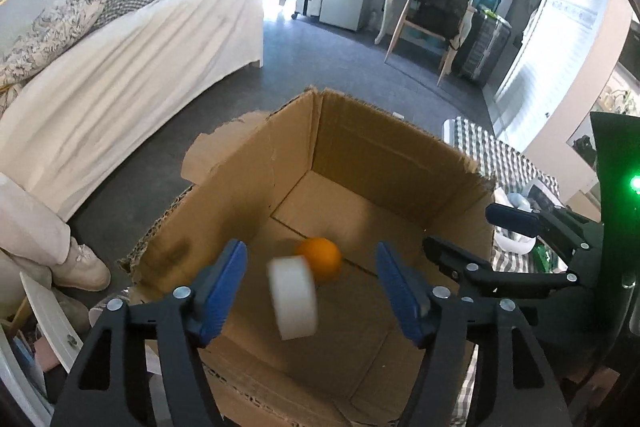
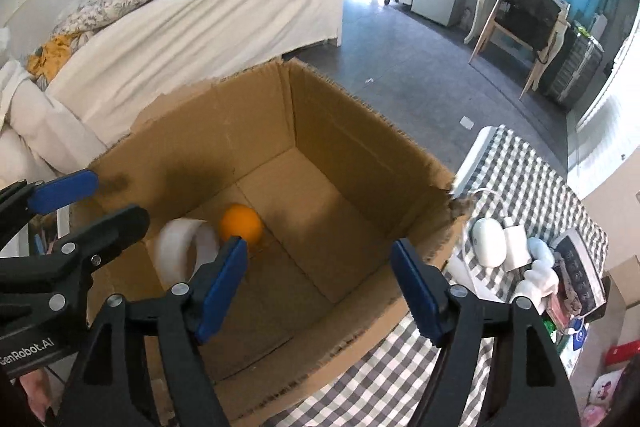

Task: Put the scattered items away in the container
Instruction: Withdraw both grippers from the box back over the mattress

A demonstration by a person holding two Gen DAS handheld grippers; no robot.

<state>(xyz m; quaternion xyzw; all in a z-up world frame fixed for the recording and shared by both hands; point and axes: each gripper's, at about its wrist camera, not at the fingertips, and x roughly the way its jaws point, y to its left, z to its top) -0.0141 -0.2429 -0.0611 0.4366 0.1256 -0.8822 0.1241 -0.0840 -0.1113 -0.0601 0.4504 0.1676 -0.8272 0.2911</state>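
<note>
An open cardboard box [image 1: 380,155] [image 2: 360,155] stands below both grippers. An orange [image 1: 319,259] [image 2: 241,223] lies on its floor. A white tape roll [image 1: 294,297] [image 2: 184,251] shows blurred over the inside of the box, between the blue pads of my left gripper [image 1: 312,293] [image 2: 116,201] but touching neither. That gripper is open. My right gripper [image 2: 320,289] [image 1: 460,227] hovers over the box's near right part, open with nothing between its fingers.
To the right of the box, a grey checked cloth [image 2: 520,179] carries a white mouse [image 2: 488,241], a charger [image 2: 516,247] and other small items. A white-covered bed [image 1: 120,75] stands to the left. A person's leg and shoe [image 1: 80,263] are near the box's left side.
</note>
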